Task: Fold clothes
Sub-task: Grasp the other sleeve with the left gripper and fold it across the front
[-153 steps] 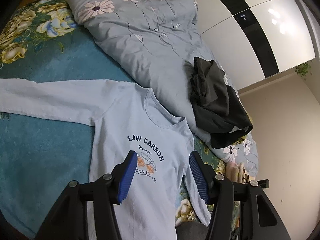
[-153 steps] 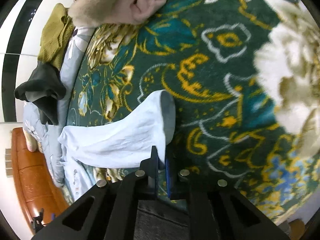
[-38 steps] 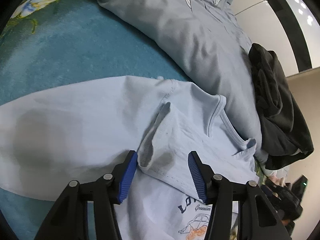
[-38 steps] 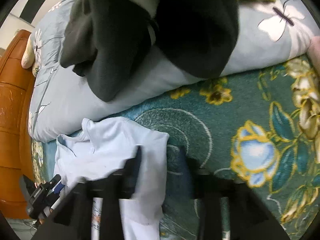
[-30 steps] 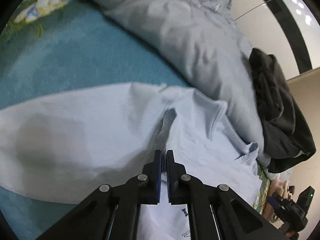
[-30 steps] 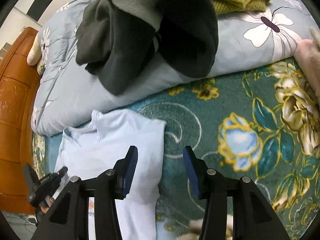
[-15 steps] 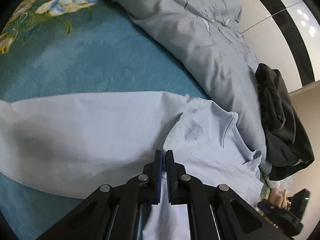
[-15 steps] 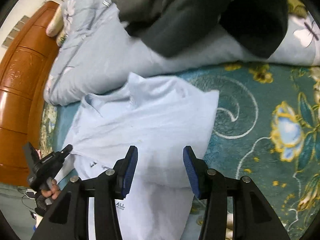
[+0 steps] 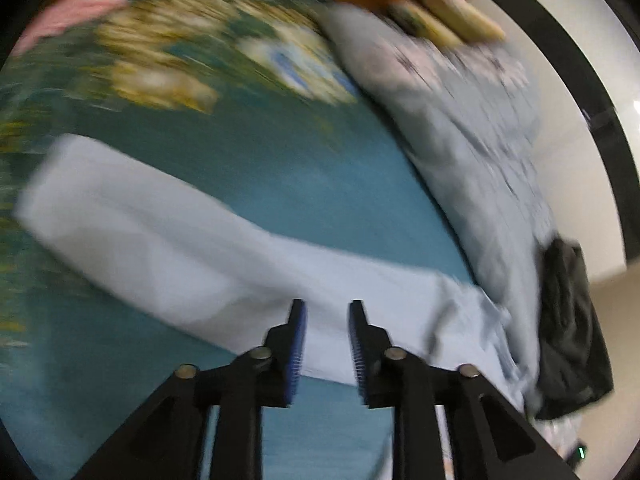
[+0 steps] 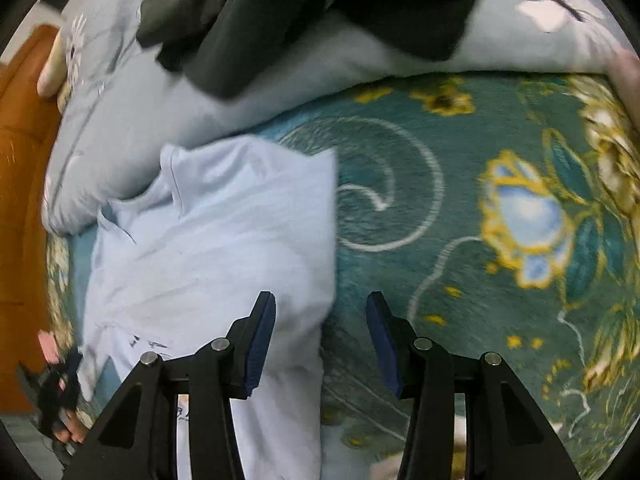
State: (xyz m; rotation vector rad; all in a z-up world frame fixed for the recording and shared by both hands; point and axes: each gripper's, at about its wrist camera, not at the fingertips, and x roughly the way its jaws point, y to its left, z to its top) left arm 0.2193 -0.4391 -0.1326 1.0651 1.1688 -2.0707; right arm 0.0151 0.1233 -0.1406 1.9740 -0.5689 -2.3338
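A light blue long-sleeved shirt (image 10: 224, 248) lies on the teal floral bedspread (image 10: 460, 216), its right side folded inward with a straight edge. In the blurred left wrist view its left sleeve (image 9: 168, 240) stretches out flat to the left. My left gripper (image 9: 326, 344) is open and empty, just above the sleeve near the shoulder. My right gripper (image 10: 320, 336) is open and empty, over the folded edge of the shirt.
A pale blue flowered duvet (image 9: 472, 128) lies bunched beyond the shirt, with dark clothes (image 10: 304, 12) piled on it, also in the left wrist view (image 9: 568, 328). A wooden headboard (image 10: 20, 184) stands at the left. The other hand-held gripper shows at lower left (image 10: 56, 396).
My left gripper has opened, let go of the shirt's shoulder and swung left along the sleeve. My right gripper stays open over the folded edge and has shifted slightly.
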